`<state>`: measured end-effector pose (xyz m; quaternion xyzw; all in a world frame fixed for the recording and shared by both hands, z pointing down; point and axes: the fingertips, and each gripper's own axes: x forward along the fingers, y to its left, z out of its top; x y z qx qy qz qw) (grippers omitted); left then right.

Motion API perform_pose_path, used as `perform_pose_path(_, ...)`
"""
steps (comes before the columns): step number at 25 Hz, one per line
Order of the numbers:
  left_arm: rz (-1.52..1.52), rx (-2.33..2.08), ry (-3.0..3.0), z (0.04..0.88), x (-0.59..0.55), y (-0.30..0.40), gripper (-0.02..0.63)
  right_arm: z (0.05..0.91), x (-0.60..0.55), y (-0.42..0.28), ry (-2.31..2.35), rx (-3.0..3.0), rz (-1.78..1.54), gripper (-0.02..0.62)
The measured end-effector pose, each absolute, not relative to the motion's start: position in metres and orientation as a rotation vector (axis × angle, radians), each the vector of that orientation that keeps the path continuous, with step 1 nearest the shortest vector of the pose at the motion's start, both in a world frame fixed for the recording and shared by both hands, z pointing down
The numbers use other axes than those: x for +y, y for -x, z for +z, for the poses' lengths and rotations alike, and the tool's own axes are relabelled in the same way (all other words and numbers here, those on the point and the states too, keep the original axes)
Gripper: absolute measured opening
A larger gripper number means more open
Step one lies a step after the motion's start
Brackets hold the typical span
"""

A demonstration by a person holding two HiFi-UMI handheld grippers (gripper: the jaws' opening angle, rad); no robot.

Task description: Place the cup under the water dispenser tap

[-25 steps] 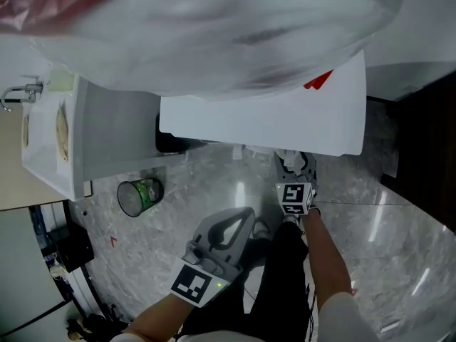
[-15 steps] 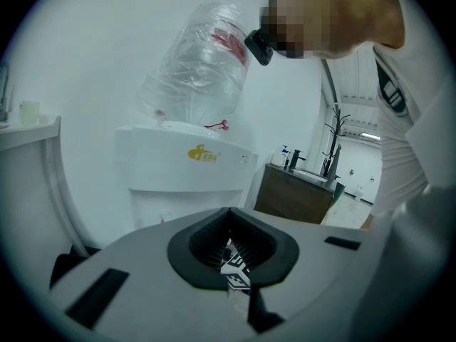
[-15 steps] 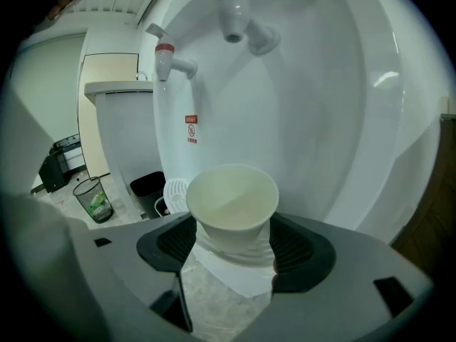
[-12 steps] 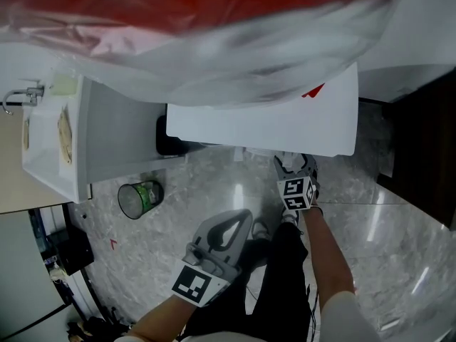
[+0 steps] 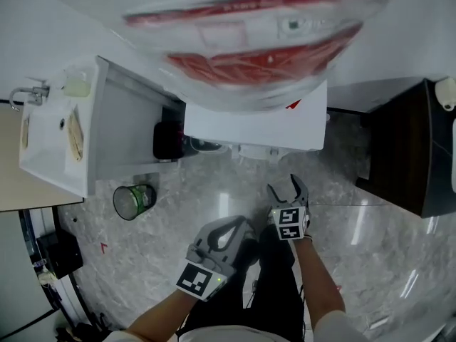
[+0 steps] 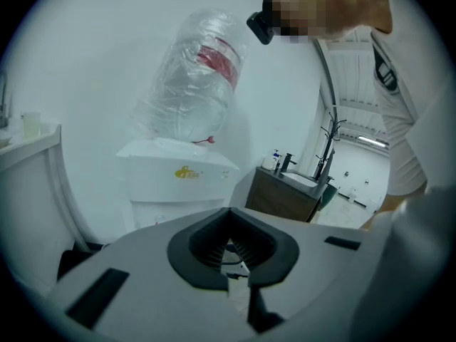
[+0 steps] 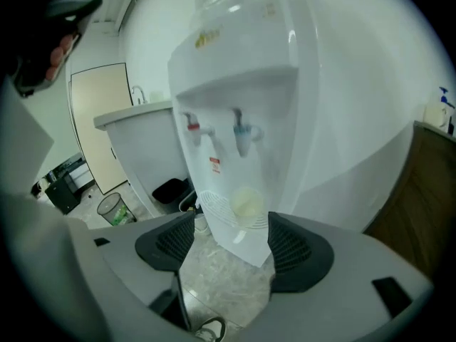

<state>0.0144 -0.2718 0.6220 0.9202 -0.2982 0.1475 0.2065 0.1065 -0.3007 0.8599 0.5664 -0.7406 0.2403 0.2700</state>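
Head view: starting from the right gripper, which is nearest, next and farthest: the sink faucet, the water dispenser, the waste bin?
1. The water dispenser, straight ahead of the right gripper, whose jaws are opening with nothing between them.
2. The waste bin, on the floor to the left.
3. The sink faucet, far left on the counter.

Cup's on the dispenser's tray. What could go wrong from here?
The cup looks light: a bump from the right gripper, whose jaws are opening with nothing between them, could tip it off the drip tray. It may not sit squarely under the blue tap, so water could miss.
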Motion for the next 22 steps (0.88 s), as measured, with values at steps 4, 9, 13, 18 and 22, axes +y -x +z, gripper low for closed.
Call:
perform_pose_path(4,0.415,-0.837,-2.582,0.582,-0.262,-0.014,0.005,0.760,-0.281,-0.091,-1.516,-2.068,0.689,0.313)
perform_pose_path(9,0.443,-0.854,-2.574,0.522,-0.243,-0.008,0.005,0.606,-0.258,-0.075,-1.596,-2.156,0.584,0.110)
perform_pose_path(13,0.409,-0.810,-2.598,0.468,-0.218,-0.007,0.005,0.499,-0.231,-0.065,-1.675,-2.231,0.518,0.059)
perform_pose_path(18,0.315,-0.788,-2.625,0.407,-0.195,-0.003,0.005,0.411,-0.201,-0.046,-1.716,-2.303,0.483,0.036)
perform_pose_path(22,0.273,-0.789,-2.678,0.376,-0.191,0.000,0.005,0.379,-0.194,-0.034,-1.714,-2.325,0.425,0.017)
